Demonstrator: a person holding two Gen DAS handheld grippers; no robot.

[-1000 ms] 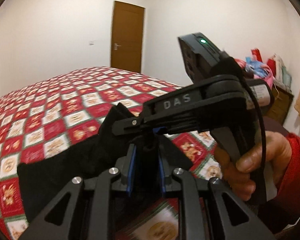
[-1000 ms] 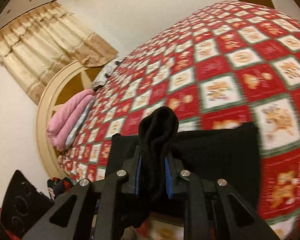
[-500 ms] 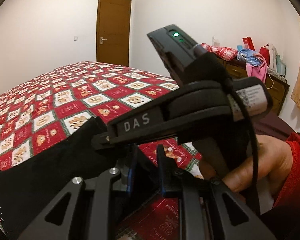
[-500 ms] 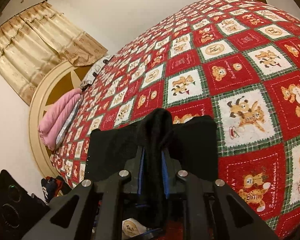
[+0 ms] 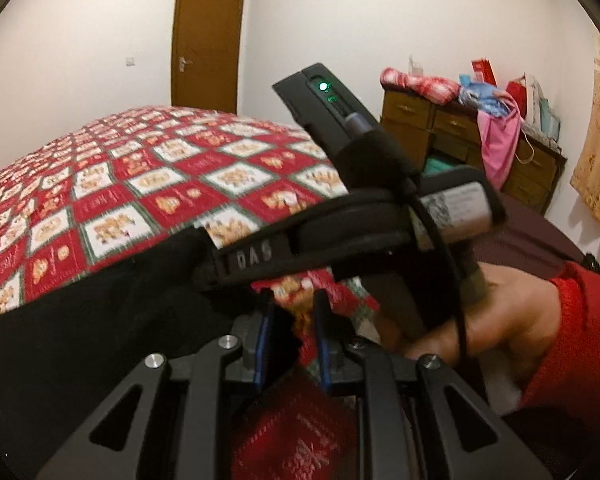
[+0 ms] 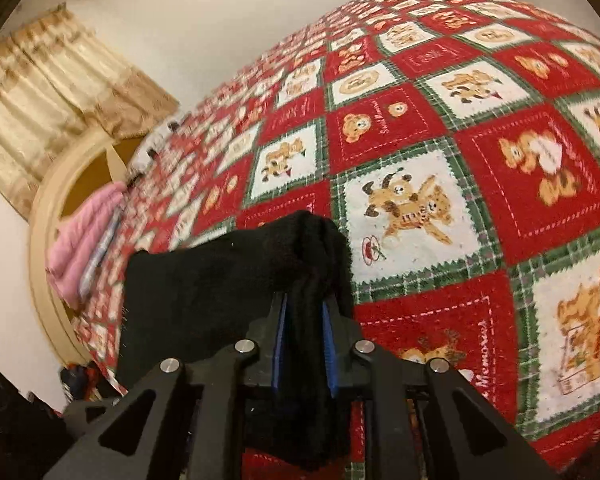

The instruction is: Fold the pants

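R gripper [image 6: 303, 312] clamped on bunched black pants [image 6: 204, 280] over bear-print bedspread [image 6: 500, 184]. L gripper [image 5: 289, 312]: jaws narrow, grip on pants unclear.

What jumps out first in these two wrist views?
The red bear-patch quilt fills both views, covering the bed. Against it, the black pants stand out: a bunched edge sits clamped in the right gripper, low in the middle of its view. In the left wrist view the right gripper and the hand holding it loom large at centre right, above the left gripper.
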